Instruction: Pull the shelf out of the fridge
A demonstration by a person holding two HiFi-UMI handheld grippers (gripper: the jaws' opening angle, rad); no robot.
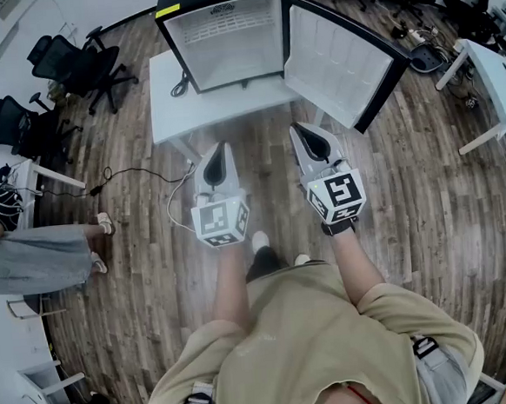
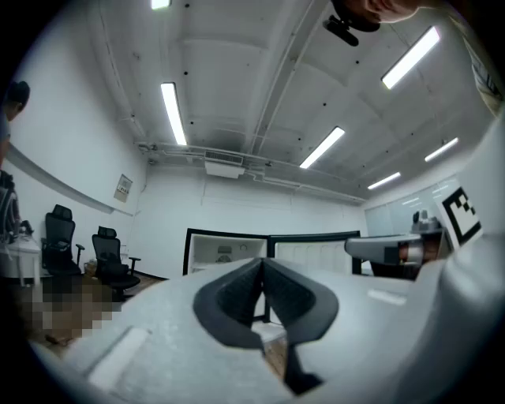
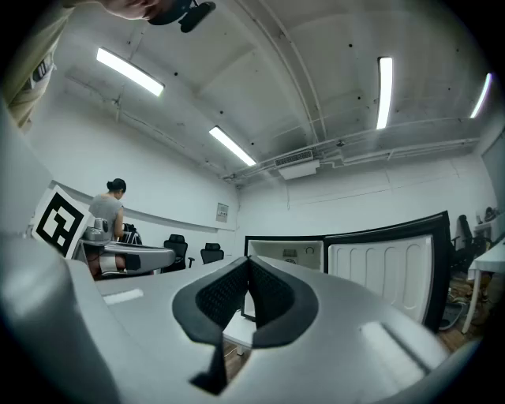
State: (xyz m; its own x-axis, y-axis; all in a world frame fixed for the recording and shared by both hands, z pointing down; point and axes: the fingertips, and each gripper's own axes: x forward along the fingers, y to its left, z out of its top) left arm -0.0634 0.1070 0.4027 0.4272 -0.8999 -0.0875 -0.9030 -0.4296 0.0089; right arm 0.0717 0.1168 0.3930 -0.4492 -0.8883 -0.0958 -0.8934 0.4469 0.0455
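Facing the open fridge point(image 1: 227, 37), the person holds both tongs level and side by side over the wooden floor point(image 1: 428, 209), short of the near edge of the white bench point(image 1: 195, 112). The left tongs point(image 1: 218, 149) point at the middle of that near edge; their own view shows the 2 dark ribbed pads pressed together at the tips with nothing between them. The right tongs point(image 1: 299, 130) sit just beside the bench's near right corner, under the lower edge of the fridge door point(image 1: 342, 59), and they are clenched and empty too, pad against pad. Neither pair touches the bench, the fridge or the door.

The fridge stands against the far edge of the bench and takes up most of its width, leaving a bare strip along the near edge. Its door is swung wide to the right, out past the bench's right edge, with its ribbed white inner face turned toward the person. The opening shows a pale, finely lined interior – whether those lines are the shelf I cannot tell from here.

Off the bench's left side, 2 black office chairs point(image 1: 72, 63) stand on the floor, a dark cable point(image 1: 133, 173) trails toward the bench legs, and another person point(image 1: 31, 258) stands at the picture's left border. A second white table point(image 1: 498, 77) stands well apart on the right.
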